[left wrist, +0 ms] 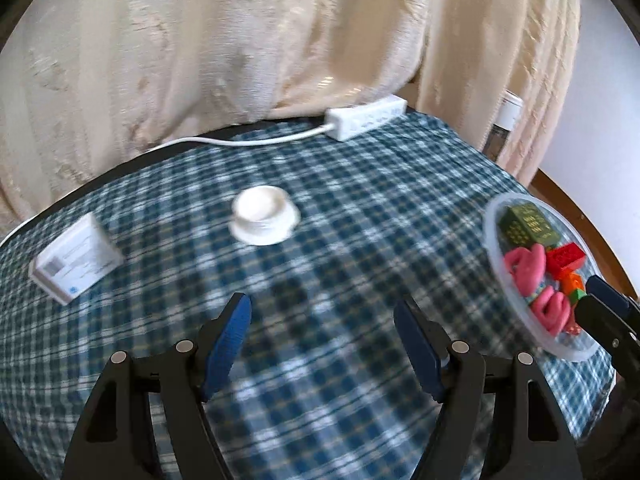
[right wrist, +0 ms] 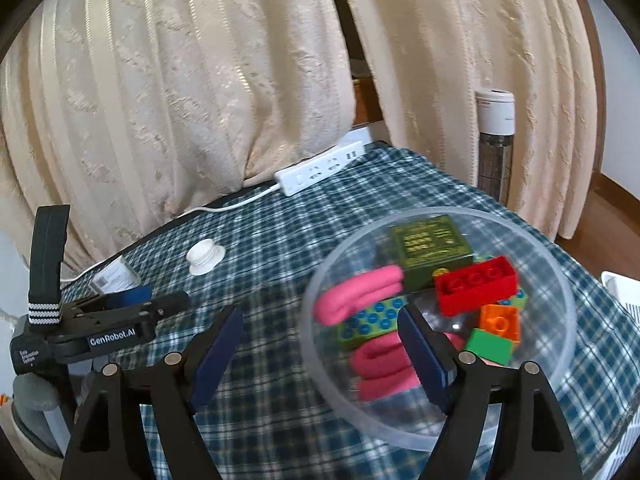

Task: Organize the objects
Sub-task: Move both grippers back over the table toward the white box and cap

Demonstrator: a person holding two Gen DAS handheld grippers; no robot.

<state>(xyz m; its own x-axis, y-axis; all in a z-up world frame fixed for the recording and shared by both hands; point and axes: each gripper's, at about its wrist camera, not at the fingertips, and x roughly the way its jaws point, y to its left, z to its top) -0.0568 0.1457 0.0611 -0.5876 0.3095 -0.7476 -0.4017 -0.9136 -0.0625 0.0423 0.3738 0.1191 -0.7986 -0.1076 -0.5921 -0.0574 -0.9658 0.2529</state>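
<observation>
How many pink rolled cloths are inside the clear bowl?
2. One pink roll lies at the bowl's left side beside the green box; the other lies nearer the camera. More may be hidden.

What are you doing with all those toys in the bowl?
A person is tidying a checked table with a gripper in each hand. The clear bowl already holds a red brick, a green box, pink rolls and other bricks. The right gripper is open at the bowl's rim with nothing in it. The left gripper is open and empty too. A white knob and a white box are not in the bowl yet.
</observation>
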